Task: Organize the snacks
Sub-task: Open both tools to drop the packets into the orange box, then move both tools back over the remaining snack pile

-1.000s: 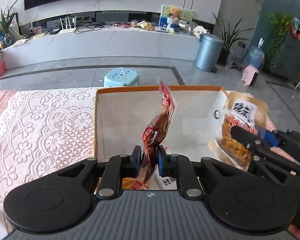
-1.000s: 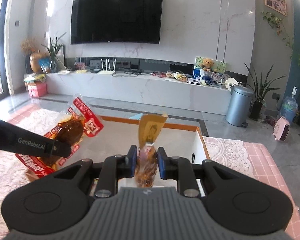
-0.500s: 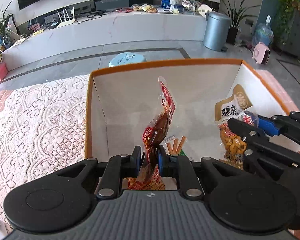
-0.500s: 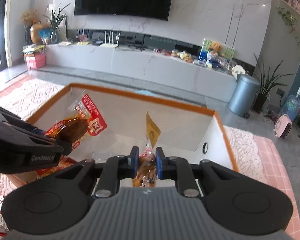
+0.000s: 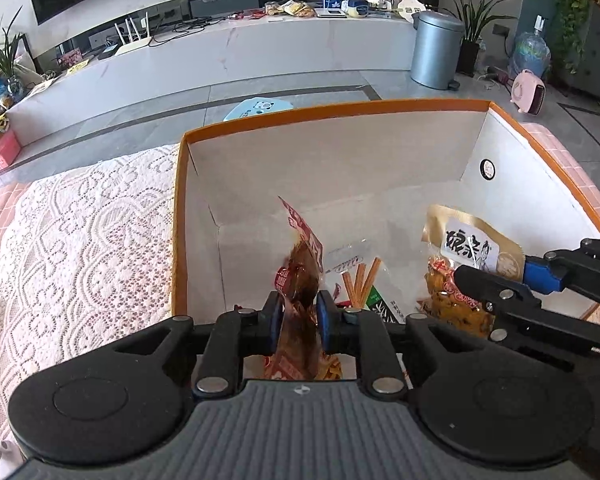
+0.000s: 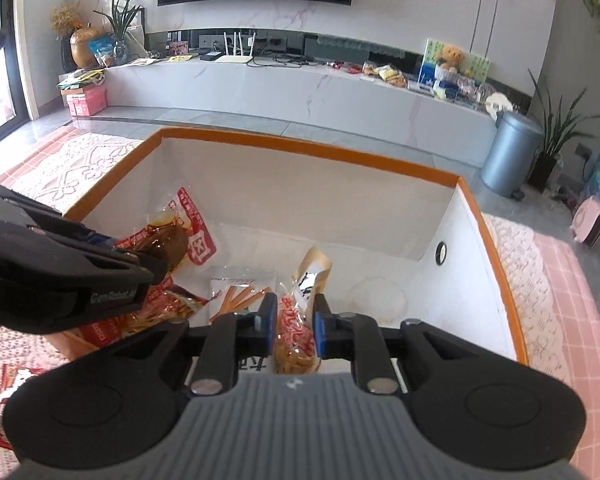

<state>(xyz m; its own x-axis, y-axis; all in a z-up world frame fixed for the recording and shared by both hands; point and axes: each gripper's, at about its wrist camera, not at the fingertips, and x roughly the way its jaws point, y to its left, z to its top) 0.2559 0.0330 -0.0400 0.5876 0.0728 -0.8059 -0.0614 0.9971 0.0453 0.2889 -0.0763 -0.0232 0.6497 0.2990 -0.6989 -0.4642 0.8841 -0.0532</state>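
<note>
An orange-rimmed white box [image 5: 340, 118] [image 6: 300, 148] stands on the table, and both grippers reach down into it. My left gripper [image 5: 300, 312] [image 6: 152, 268] has a red pack of dark brown snack [image 5: 300, 276] [image 6: 172, 240] upright between its pads. Its jaws are opening, and the pack still touches them. My right gripper [image 6: 296, 316] [image 5: 460, 276] is shut on a gold pack of yellow snack [image 6: 312, 272] [image 5: 468, 248], held low at the box's near right. A clear pack of orange sticks [image 5: 360, 276] [image 6: 240, 292] lies on the box floor between them.
Another red pack [image 6: 168, 308] lies in the box's near left corner, and one more [image 6: 12, 380] lies outside on the table. A white lace cloth [image 5: 80, 240] covers the table left of the box. The far half of the box floor [image 6: 340, 248] is bare.
Both grippers have come down from above the rim into the box with their packs. The left gripper's pads stand slightly wider around the red pack.
</note>
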